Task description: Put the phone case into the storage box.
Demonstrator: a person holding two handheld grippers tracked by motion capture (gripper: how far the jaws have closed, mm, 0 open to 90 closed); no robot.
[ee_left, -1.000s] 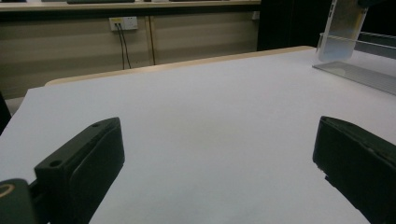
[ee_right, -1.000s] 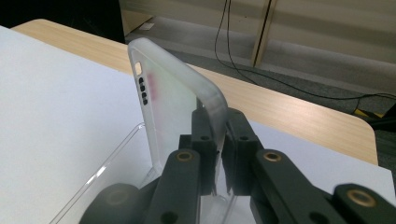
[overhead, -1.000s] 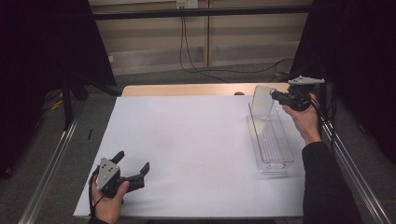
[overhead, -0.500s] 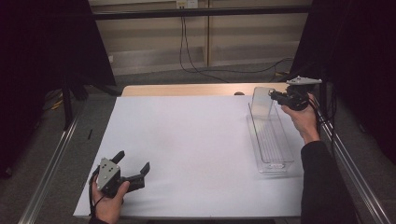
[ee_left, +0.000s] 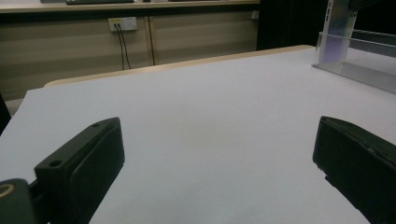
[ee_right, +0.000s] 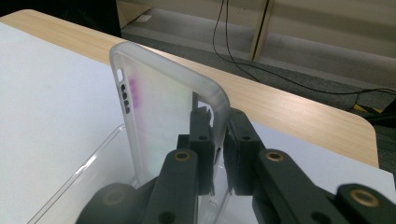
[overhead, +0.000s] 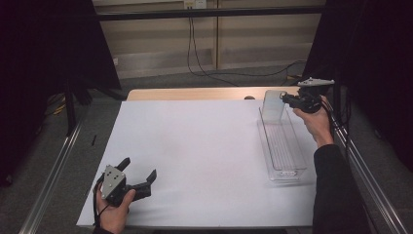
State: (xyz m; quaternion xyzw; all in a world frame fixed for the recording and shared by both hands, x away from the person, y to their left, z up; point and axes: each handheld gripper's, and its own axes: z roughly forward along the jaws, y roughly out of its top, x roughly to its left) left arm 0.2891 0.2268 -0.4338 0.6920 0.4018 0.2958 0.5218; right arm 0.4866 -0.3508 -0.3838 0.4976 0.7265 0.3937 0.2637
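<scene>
right gripper (ee_right: pixel 217 154): jaws clamp phone case (ee_right: pixel 159 107); over clear tray (overhead: pixel 282 146); left gripper (overhead: pixel 139 178): agape

This looks like a lab or recording rig, not a home. A wooden surface (overhead: pixel 195 93) covered by a plain white sheet (overhead: pixel 195 156) stands between metal frame rails (overhead: pixel 53 180), with black curtains (overhead: pixel 44 44) hanging at the left and right. Beyond the far edge runs grey carpet floor (overhead: pixel 160 80), where black cables (overhead: pixel 204 63) trail down from a wall socket (overhead: pixel 193 4) on pale panelled wall.
</scene>
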